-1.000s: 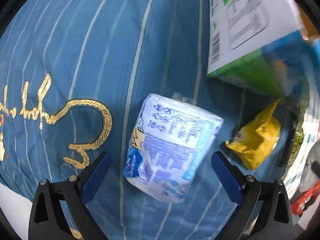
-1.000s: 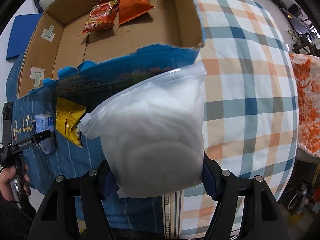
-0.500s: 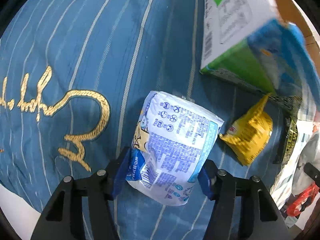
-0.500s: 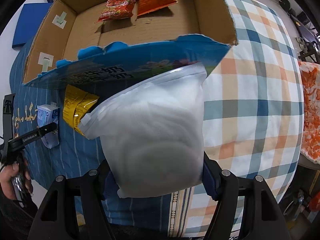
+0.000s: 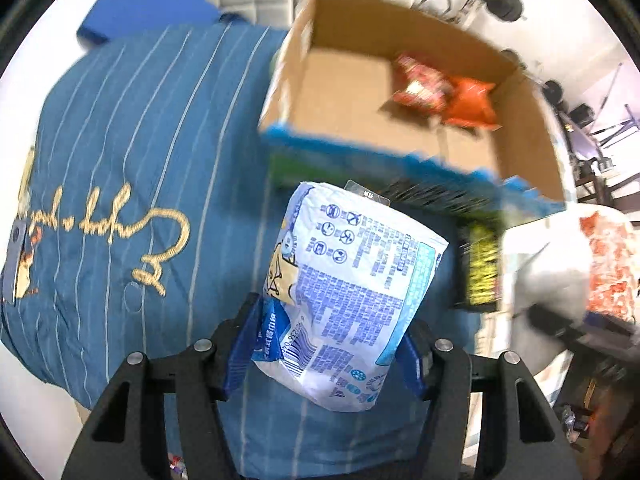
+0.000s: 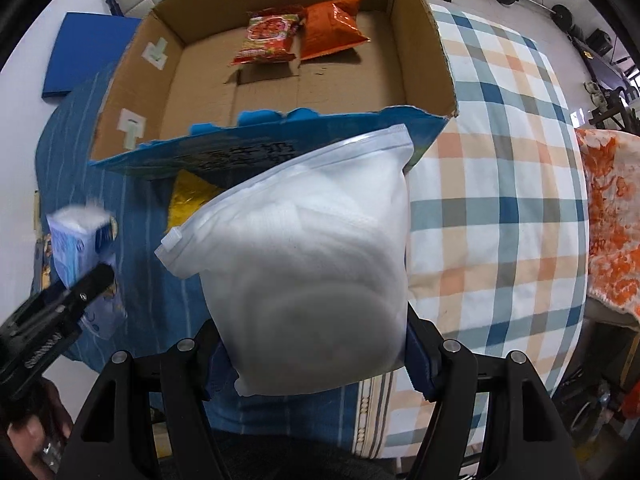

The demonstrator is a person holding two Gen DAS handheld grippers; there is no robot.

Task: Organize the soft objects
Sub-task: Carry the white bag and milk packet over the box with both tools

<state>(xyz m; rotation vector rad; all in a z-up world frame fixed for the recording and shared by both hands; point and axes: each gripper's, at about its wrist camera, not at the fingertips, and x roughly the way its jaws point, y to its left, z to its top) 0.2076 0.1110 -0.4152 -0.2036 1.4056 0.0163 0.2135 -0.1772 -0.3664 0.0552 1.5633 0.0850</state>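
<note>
Right wrist: cardboard box (image 6: 420, 36), two snack bags (image 6: 298, 32).

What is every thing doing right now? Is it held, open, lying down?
Left gripper: shut on the tissue pack.
Tissue pack: held, lifted off the blue cloth.
Right gripper: shut on the zip bag.
Zip bag: held, zipper closed, full of something white.
Box: open on top.
Red snack bag: lying in the box.
Orange snack bag: lying in the box beside it.
Yellow packet: lying on the cloth, partly hidden.
</note>
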